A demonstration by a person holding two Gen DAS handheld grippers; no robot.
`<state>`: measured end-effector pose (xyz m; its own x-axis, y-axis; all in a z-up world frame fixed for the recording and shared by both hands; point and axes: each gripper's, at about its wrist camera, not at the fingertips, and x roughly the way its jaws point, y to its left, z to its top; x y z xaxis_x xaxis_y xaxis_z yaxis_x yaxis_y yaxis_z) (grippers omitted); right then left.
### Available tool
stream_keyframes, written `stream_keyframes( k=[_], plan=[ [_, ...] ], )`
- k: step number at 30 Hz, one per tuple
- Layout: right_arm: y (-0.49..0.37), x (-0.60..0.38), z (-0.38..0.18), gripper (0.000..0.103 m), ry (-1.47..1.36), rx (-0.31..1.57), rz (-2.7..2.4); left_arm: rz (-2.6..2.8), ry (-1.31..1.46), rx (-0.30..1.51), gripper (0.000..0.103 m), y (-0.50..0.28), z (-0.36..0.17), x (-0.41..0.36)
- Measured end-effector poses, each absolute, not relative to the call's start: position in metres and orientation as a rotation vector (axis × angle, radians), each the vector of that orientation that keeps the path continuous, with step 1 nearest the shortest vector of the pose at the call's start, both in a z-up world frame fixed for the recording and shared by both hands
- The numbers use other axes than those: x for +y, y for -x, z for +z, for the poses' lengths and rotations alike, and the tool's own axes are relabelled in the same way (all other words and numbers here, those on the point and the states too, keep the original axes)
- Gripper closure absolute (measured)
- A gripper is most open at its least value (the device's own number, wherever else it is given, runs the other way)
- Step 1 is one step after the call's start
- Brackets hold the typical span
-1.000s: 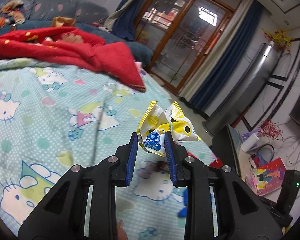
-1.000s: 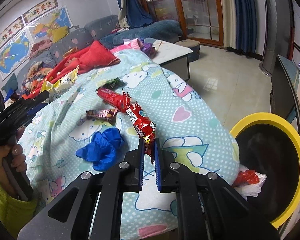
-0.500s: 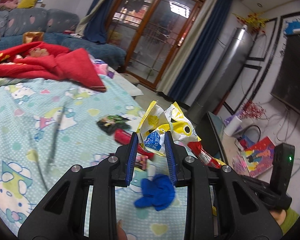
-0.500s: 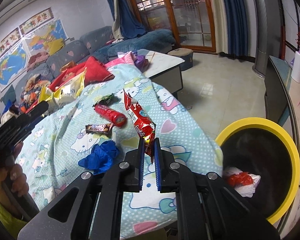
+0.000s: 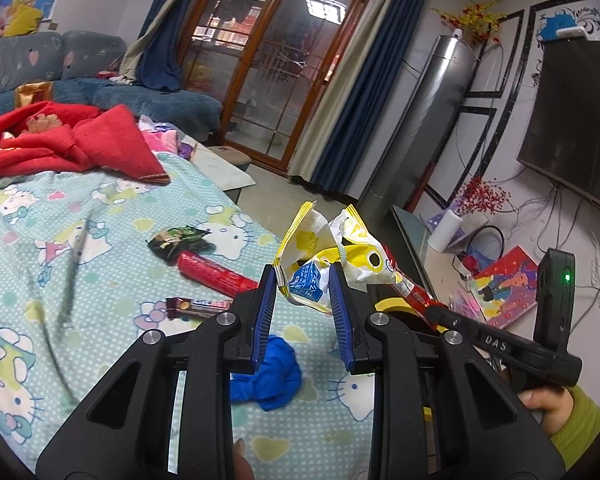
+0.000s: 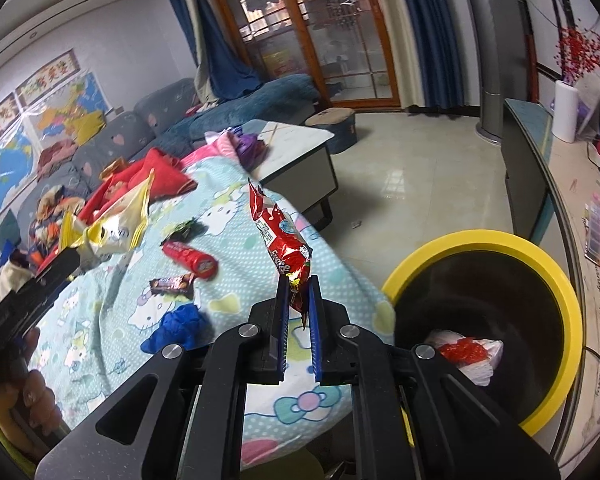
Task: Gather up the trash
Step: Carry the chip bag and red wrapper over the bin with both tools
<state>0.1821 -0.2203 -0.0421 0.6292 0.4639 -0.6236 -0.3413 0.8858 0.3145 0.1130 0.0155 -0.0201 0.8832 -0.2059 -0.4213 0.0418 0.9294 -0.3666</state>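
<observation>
Left gripper (image 5: 302, 286): raised, fingers (image 5: 265, 312) closed on a crumpled yellow snack bag (image 5: 324, 256), held by a bare hand (image 6: 28, 396) with a green sleeve. Right gripper (image 6: 298, 294): raised, fingers (image 6: 314, 320) clamped on the lower end of a red wrapper (image 6: 282, 240), gripped by a hand (image 5: 548, 400) in a green sleeve.

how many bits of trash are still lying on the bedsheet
4: black-green wrapper, red tube, chocolate bar, blue glove, all loose on the sheet. More may be hidden behind the tongs.
</observation>
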Motion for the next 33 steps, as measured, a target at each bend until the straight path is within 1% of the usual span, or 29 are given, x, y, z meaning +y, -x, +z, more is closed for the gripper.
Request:
stream_keyframes(
  k=[33],
  plan=[
    [-0.198,-0.320,-0.059,0.094,-0.343,0.750,0.226,-0.291,0.195,0.554,0.082,-0.123,-0.038,-0.073]
  ],
)
